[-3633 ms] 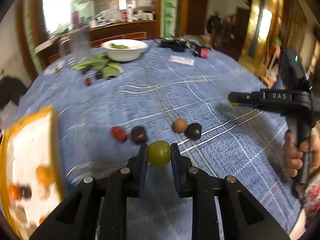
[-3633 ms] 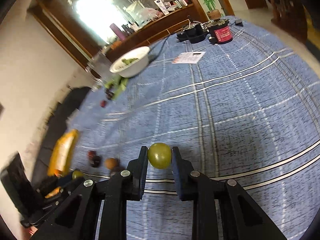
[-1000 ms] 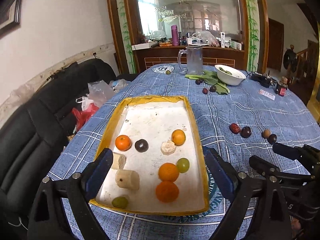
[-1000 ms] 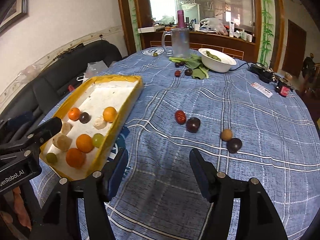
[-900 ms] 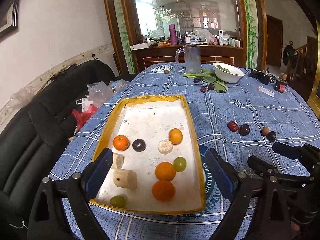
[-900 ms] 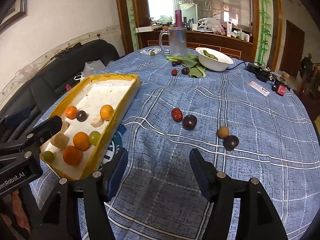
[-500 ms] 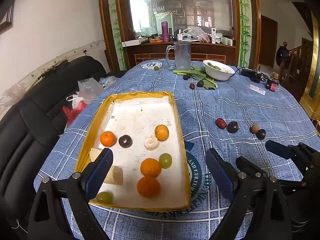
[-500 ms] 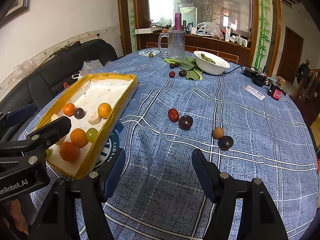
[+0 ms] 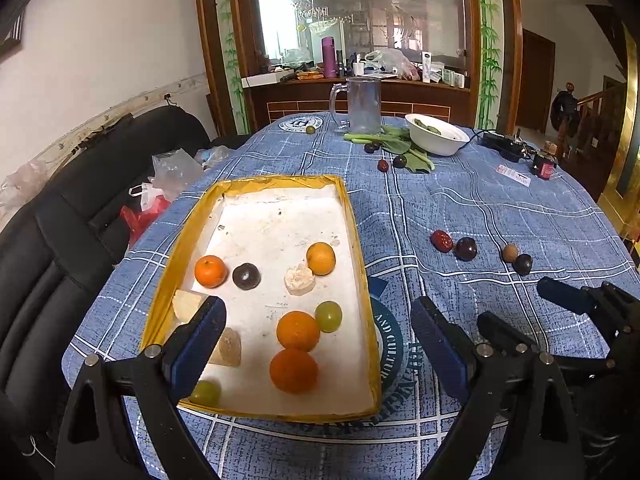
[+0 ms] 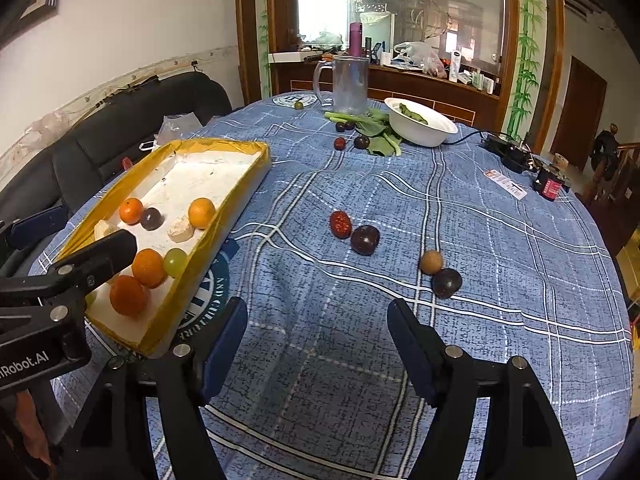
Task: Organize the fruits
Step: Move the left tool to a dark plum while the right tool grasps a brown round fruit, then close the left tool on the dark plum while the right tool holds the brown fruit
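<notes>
From the left wrist view, the left claw (image 9: pixel 316 340) stood wide apart and empty, hanging over the near end of the shallow yellow-rimmed tray with a white floor (image 9: pixel 352 216). Between its blue pads lay fruit already gathered: a large orange mandarin (image 9: pixel 294 365) nearest, another just beyond it, and a green grape (image 9: pixel 328 316) touching that one at about 2 o'clock. The loose fruit lay out at 2 o'clock from this claw, on the blue checked cloth of the surface (image 9: pixel 500 200): an oblong red jujube (image 9: pixel 441 240) touching a dark round plum (image 9: pixel 466 248), then a small tan longan (image 9: pixel 509 253) beside a second dark plum (image 9: pixel 523 264). The right claw (image 9: pixel 524 312) showed at 3 o'clock, clearly nearer that fruit.

From the right wrist view, the right claw (image 10: pixel 318 340) was empty over bare cloth, its jaws having just been opening with nothing between them. The red jujube (image 10: pixel 340 224) and its plum (image 10: pixel 365 239) sat almost at 12 o'clock, the jujube's long axis running roughly away from the claw. The longan (image 10: pixel 431 261) and second plum (image 10: pixel 447 282) lay at 1 o'clock, the closer pair. I judged the right hand better placed for the next pick.

Only this view showed the tray's outer wall (image 10: pixel 224 224) and the left claw's finger (image 10: pixel 100 254) over it; only the left showed a second grape (image 9: pixel 206 392) in the tray's near corner.
</notes>
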{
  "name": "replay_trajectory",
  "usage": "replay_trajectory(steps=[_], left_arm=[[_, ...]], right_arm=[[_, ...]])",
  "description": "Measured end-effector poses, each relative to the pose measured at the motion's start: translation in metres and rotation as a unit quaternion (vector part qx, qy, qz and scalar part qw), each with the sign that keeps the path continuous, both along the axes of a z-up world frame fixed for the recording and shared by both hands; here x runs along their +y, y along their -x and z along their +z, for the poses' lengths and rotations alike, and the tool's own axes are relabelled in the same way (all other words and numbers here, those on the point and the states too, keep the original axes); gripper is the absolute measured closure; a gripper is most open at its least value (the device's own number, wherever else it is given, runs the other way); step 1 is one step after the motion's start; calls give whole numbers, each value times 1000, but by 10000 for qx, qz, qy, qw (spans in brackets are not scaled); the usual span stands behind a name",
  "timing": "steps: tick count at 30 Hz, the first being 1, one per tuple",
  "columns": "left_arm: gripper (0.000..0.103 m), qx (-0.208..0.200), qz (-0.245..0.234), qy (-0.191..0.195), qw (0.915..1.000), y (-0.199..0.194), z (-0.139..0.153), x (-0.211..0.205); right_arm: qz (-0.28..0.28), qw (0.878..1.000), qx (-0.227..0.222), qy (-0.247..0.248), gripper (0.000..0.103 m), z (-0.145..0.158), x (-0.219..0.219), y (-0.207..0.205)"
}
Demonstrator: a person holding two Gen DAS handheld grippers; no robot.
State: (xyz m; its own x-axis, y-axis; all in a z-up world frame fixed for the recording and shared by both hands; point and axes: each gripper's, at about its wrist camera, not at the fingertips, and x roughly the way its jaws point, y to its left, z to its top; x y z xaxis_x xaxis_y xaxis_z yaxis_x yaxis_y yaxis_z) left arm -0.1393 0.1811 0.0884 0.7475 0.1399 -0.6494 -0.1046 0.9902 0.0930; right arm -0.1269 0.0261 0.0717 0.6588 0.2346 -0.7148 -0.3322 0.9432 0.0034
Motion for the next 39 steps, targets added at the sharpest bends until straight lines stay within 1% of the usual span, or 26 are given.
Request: replay_trajectory(steps=[5,7,10,14,17,20,22,24,26,27,28,29,30,31,32,33,34,35,36,38,39], left_arm=[[10,46,-51,27,10000,-4,-3,-1],[10,63,-42,161,9998,-7,-3,4],[10,64,84,415,9991,-10,-3,16],[10,92,131,550,9984,-20,-3,20],[10,125,-69,651,9978,-31,-3,12],[10,264,-411,990,9939,-47,-3,-2],[10,313,-614,1150,9910,-58,-2,-11],[10,323,-828,1320,9872,-70,0,-20],[11,311,-981,1414,9846,-79,1,-26],[15,301,-1057,1428,9836,-84,1,-30],[29,310,-1113,1406,9833,-89,1,-35],[44,360,-1171,1377,9829,-93,0,-39],[49,456,-1237,1362,9819,-99,-4,-43],[52,520,-1269,1373,9810,-102,-6,-45],[52,593,-1299,1400,9798,-108,-10,-48],[52,632,-1314,1420,9791,-110,-11,-49],[52,705,-1352,1448,9777,-115,-15,-52],[53,772,-1396,1467,9762,-120,-18,-56],[53,825,-1444,1479,9749,-124,-21,-60],[53,896,-1545,1475,9728,-130,-25,-68],[53,926,-1637,1404,9721,-134,-28,-77]], right_arm=[[-146,9999,-41,66,26,2,-16,-4],[-351,9991,-131,181,26,5,-30,-7],[-719,9972,-119,167,26,9,-64,-18],[-1226,9924,65,-46,26,10,-112,-37],[-1352,9905,168,-183,26,10,-128,-50],[-1211,9915,331,-327,27,3,-126,-68],[-1074,9930,377,-321,27,-2,-119,-78],[-784,9956,429,-286,38,-8,-107,-90],[-563,9970,481,-225,40,-15,-95,-100],[-465,9976,500,-147,42,-20,-88,-106],[-389,9977,542,-68,43,-25,-83,-111],[-314,9977,606,10,47,-32,-78,-115],[-256,9975,661,78,50,-38,-74,-119],[-230,9972,697,124,51,-41,-72,-121],[-203,9969,741,163,54,-45,-71,-123],[-175,9967,772,182,61,-48,-71,-123],[-118,9972,727,149,63,-46,-72,-121],[-68,9970,770,63,74,-45,-73,-120],[-62,9969,778,-1,80,-44,-75,-119],[-142,9970,753,-119,81,-41,-81,-119],[-225,9968,735,-197,81,-38,-87,-119]])
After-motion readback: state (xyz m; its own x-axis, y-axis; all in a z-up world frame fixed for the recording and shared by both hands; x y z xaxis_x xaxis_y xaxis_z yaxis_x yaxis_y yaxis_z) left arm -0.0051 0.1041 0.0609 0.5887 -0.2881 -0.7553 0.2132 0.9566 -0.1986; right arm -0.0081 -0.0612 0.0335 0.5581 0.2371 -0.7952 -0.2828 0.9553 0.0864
